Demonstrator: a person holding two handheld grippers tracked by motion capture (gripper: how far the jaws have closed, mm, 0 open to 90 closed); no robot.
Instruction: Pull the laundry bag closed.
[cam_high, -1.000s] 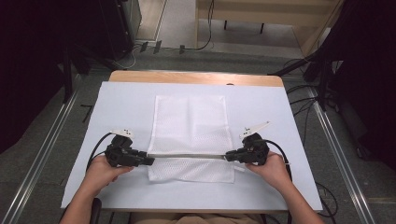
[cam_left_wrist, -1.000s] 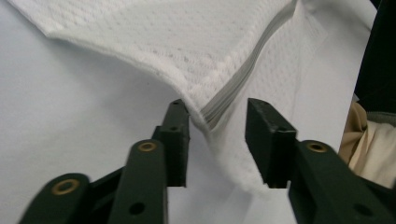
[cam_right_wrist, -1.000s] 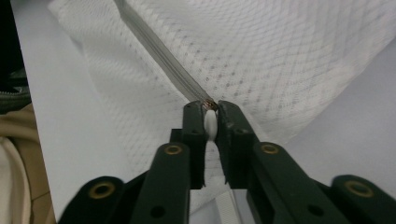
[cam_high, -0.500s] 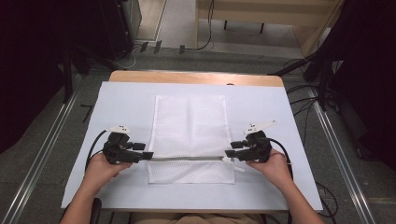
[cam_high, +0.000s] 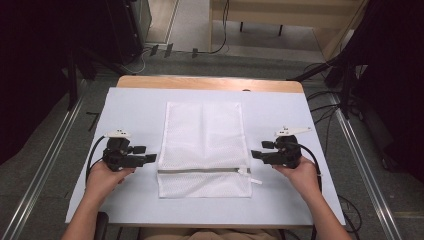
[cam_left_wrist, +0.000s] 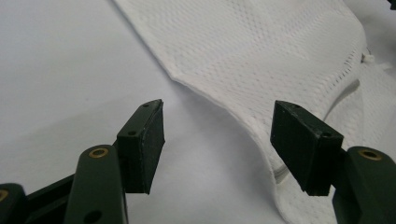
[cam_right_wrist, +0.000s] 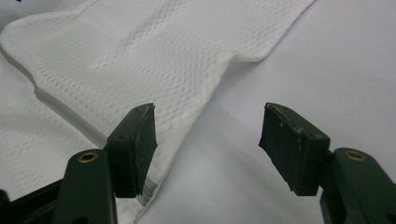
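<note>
Mesh bag (cam_high: 205, 147) lies flat mid-desk (cam_high: 130, 107), long axis running away from me, zipper (cam_high: 200, 170) across near end. My left tongs (cam_high: 150, 159) and right tongs (cam_high: 256, 154) flank it at zipper height, both wide, empty, about equally near.

Your forearms: cut off by the high view's bottom edge.
White mesh zippered laundry bag (cam_left_wrist: 280, 56): runs past both claw views' edges.

Bare table (cam_high: 135, 110) flanks the mesh bag (cam_high: 205, 135) — free passage; nothing else obstructs.
</note>
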